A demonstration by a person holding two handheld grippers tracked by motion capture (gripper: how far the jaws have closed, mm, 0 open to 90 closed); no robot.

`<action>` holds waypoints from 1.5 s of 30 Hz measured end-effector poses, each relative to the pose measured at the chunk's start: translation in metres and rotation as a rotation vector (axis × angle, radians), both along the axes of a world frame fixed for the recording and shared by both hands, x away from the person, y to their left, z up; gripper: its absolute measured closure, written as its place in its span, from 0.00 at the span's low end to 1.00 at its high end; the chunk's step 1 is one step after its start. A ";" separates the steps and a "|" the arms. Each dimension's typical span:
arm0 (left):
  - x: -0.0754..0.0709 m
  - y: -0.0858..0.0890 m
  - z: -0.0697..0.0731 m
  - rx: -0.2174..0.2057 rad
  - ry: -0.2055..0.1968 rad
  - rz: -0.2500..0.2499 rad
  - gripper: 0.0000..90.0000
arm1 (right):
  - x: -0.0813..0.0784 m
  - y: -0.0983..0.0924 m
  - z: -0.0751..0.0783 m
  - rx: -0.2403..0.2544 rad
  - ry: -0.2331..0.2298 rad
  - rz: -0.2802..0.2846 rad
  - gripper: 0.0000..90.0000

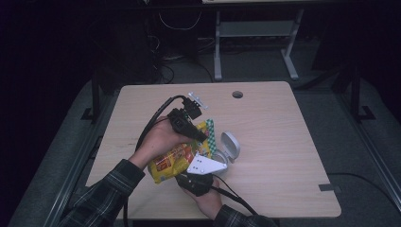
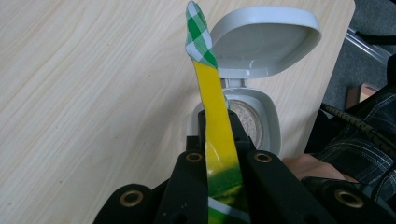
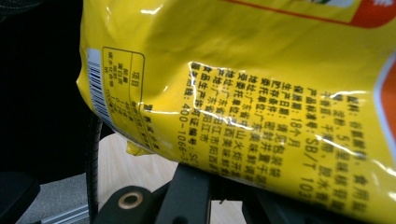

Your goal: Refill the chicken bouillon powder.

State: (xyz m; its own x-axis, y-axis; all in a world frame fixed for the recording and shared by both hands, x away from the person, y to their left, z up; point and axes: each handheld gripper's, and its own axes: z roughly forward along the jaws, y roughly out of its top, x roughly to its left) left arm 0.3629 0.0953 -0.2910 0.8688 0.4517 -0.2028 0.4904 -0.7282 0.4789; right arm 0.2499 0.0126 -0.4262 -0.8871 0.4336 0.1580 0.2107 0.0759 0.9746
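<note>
Yellow snack bag (image 1: pixel 174 161) sits lifted off the worktop (image 1: pixel 283 142), toward the near edge and a little left of centre, held between both tools. We see the left tool (image 1: pixel 201 137) clamped on the bag's top seal: in the left gripper view its black jaws are closed on the flat yellow strip (image 2: pixel 215 116), whose green-and-white checked tip (image 2: pixel 200 32) stands up past them. The right tool (image 1: pixel 201 176) comes in from the near edge under the bag's lower end; in the right gripper view the bag's printed back (barcode and small text) (image 3: pixel 243 93) lies right across its jaws, which look closed on the bottom edge. Just beyond the bag, toward the worktop's centre, a small white container (image 2: pixel 266 121) rests with its hinged lid (image 2: pixel 266 35) flipped open. A round hole (image 1: pixel 237 94) marks the far edge.
</note>
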 end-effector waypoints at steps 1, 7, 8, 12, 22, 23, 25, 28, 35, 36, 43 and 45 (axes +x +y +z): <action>0.000 0.000 0.000 0.000 0.000 0.000 1.00 | 0.000 0.000 0.000 0.001 0.000 0.001 1.00; 0.000 0.000 0.000 0.000 0.006 0.005 1.00 | 0.000 -0.001 0.000 0.003 -0.001 0.005 1.00; 0.000 0.000 0.000 0.000 0.007 0.004 1.00 | 0.000 -0.001 0.000 0.002 -0.002 0.007 1.00; 0.000 0.001 0.001 -0.005 0.009 0.002 1.00 | 0.000 -0.001 0.000 0.002 -0.005 0.009 1.00; 0.000 -0.002 0.001 0.016 0.012 0.014 1.00 | 0.000 -0.001 0.000 0.010 -0.002 0.012 1.00; 0.000 -0.002 0.001 0.019 0.012 0.013 1.00 | 0.000 -0.002 0.000 0.013 0.000 0.013 1.00; 0.000 -0.003 0.002 0.022 0.009 0.011 1.00 | 0.000 -0.002 0.000 0.017 0.001 0.011 1.00; 0.000 -0.004 0.002 0.021 0.009 0.013 1.00 | 0.000 -0.002 0.001 0.017 -0.003 0.010 1.00; 0.000 -0.007 0.003 0.038 0.001 0.015 1.00 | 0.000 -0.003 0.001 0.031 0.007 0.011 1.00; 0.000 -0.007 0.003 0.039 -0.001 0.011 1.00 | 0.000 -0.003 0.001 0.033 0.007 0.011 1.00; 0.000 -0.010 0.004 0.051 0.009 0.011 1.00 | 0.000 -0.004 0.001 0.047 0.004 0.012 1.00; 0.001 -0.010 0.004 0.061 0.006 0.002 0.99 | -0.001 -0.004 0.001 0.053 0.006 0.012 1.00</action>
